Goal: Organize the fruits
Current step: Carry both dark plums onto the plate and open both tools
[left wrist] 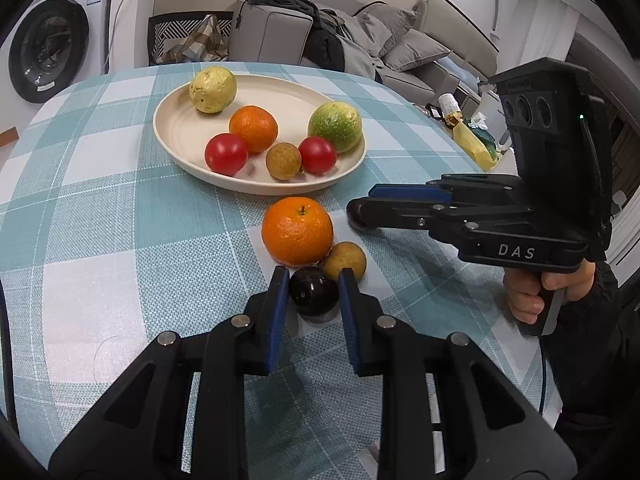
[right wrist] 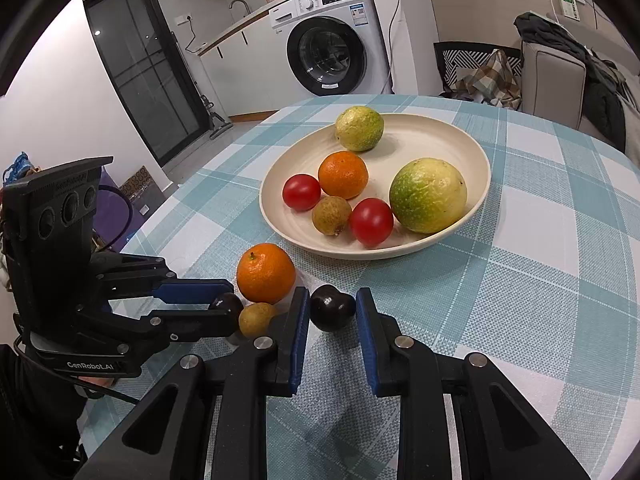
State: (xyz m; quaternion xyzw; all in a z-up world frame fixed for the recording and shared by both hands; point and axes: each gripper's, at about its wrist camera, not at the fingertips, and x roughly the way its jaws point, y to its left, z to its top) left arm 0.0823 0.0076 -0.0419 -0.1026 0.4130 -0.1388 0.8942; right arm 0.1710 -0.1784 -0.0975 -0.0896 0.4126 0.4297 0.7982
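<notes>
Round table (left wrist: 100, 220) under a woven teal-and-white check cloth. One shallow, smooth cream plate (left wrist: 280, 92) sits on it and serves as landmark.

Two black plastic tools with blue pads:
- The left hand-held gripper (left wrist: 314, 271) sits low on the near side of the plate, fingers pointing toward it. Its pads are pinched on plum A (left wrist: 314, 296).
- The right hand-held gripper (right wrist: 332, 293) is level and also on the near side of the plate. Its pads are closed against plum B (right wrist: 332, 310). Cannot tell if plum B rests on the cloth or is lifted.
- One bare hand (left wrist: 532, 296) wraps the right tool's handle.

Fruit count is ten, all roundish.

Six are on the plate:
- Two big green-yellow fruits with mottled skin, one at the far rim (left wrist: 213, 89) and one at the right rim (left wrist: 335, 127).
- One dimpled plate orange (left wrist: 253, 129) near the centre.
- Two glossy red tomatoes (left wrist: 226, 154) (left wrist: 317, 155) toward the near rim.
- One rough tan plate longan (left wrist: 283, 161) between the tomatoes.

Four are off the plate, on its near side:
- The loose orange (left wrist: 297, 231), stem up, lies just beside the rim.
- The loose longan (left wrist: 345, 266) touches that orange.
- Plum A, dark and shiny, sits close against both.
- Plum B is to the right of that cluster, apart from it.
</notes>
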